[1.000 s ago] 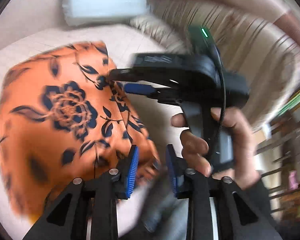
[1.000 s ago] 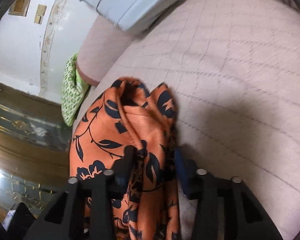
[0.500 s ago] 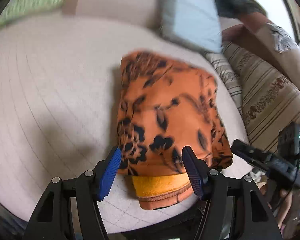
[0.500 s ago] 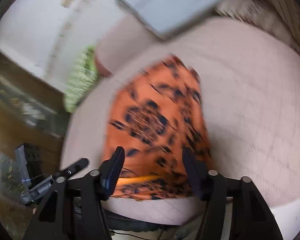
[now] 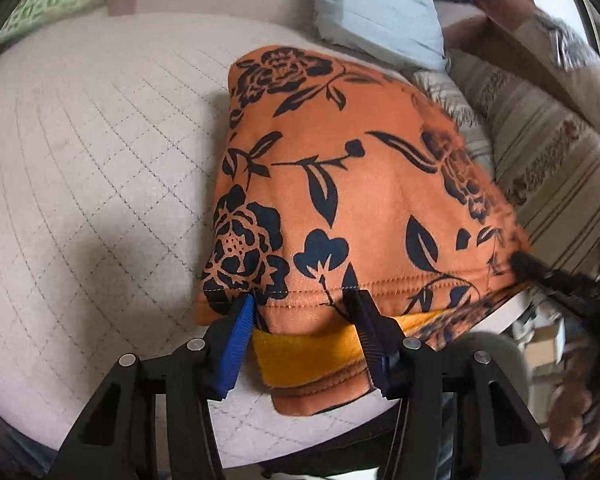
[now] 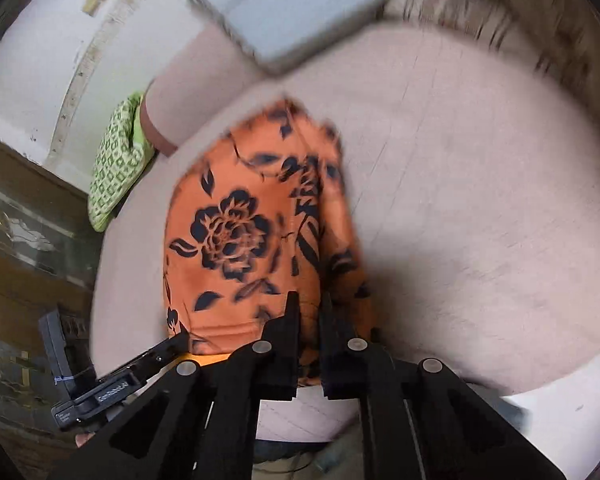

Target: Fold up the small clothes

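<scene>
**Orange garment folded over, right tongs now pinching its hem**

Orange floral-print fabric garment [image 5: 340,184] lies folded on the pale quilted cushion [image 5: 80,152], filling the centre of both frames, its stitched hem toward us and a plain orange inner layer showing beneath. A second ago we saw it bunched and hanging from the right tongs; now it rests flat as a neat rectangle. Our left gripper [image 5: 300,316] stands open, its blue pads straddling the hem at lower centre without clamping. Our right gripper [image 6: 309,308] has narrowed onto the garment's near right edge, apparently pinching it. We judge another fold is being set up. Beyond, a grey pillow [image 5: 380,12] sits upper right, a green patterned cushion [image 6: 116,168] at left.
</scene>
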Motion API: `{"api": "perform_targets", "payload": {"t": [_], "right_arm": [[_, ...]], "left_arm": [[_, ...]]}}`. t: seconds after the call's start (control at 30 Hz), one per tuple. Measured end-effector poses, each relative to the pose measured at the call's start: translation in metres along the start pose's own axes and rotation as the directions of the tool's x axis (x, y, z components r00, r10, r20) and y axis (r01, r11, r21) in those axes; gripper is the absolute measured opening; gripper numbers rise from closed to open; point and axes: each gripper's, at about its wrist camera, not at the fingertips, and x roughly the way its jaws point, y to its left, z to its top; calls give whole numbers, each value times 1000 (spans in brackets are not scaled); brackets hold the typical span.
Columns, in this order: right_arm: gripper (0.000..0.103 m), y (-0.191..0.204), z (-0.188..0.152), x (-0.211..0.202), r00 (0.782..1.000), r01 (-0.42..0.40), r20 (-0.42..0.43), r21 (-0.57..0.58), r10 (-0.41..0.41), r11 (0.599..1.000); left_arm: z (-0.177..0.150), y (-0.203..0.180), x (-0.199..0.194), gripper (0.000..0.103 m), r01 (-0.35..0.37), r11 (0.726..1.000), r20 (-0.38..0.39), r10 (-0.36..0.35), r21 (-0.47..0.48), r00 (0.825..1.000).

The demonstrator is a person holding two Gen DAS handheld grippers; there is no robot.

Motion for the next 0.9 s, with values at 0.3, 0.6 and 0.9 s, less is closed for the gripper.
{"api": "perform_targets", "payload": {"t": [0.3, 0.6, 0.9], "right_arm": [[19, -21, -2, 47, 979, 141, -146, 2, -139, 990], [79, 5, 44, 17, 990, -141, 0, -24, 141, 990], [80, -42, 86, 128, 955, -216, -172, 149, 240, 965]], "left_arm": [[-5, 21, -21, 51, 117, 991, -9, -118, -64, 993], [54, 61, -34, 68, 179, 965, 95, -163, -193, 982], [81, 76, 53, 71, 241, 932, 3, -250, -270, 968]]}}
